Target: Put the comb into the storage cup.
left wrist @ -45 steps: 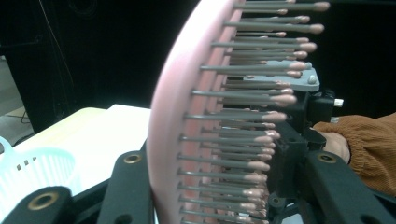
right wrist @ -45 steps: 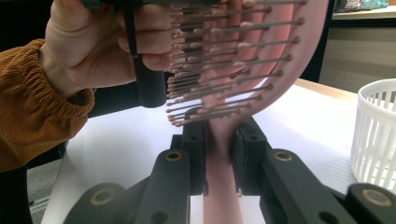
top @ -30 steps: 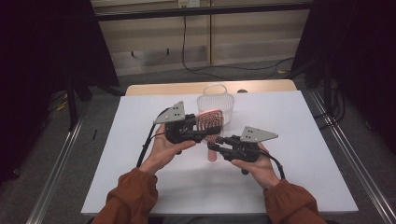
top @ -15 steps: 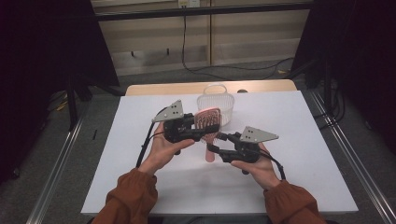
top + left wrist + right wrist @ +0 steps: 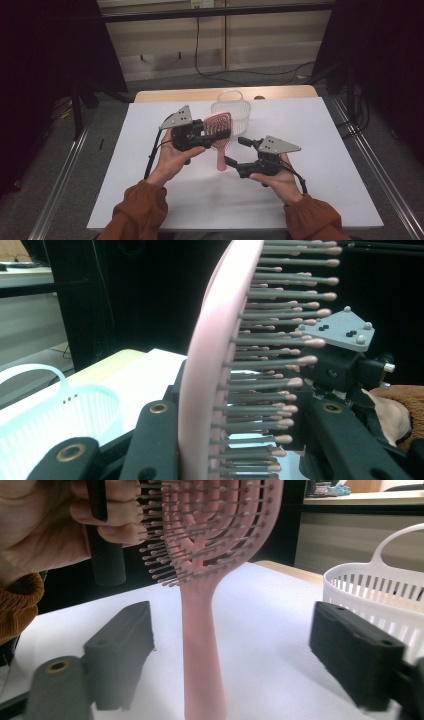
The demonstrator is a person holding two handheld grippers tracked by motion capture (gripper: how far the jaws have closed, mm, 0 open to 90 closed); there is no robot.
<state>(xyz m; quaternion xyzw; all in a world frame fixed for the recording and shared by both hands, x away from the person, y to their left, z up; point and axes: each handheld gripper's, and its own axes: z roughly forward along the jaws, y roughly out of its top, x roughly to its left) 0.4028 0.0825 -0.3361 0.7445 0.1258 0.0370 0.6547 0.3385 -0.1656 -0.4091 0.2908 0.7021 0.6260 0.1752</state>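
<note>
bristles show close up in the left gripper view: left gripper (image 5: 212, 134) clamps the pink hairbrush (image 5: 219, 131) head, handle hanging down between the right gripper (image 5: 239, 151) spread jaws.

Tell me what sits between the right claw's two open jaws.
The pink hairbrush's handle hangs between the right claw's open jaws, untouched by either, in the right gripper view.

The hairbrush (image 5: 210, 365) runs off the top and bottom of the left gripper view, its handle unseen there; the basket (image 5: 380, 595) is cut by the right gripper view's edge.
</note>
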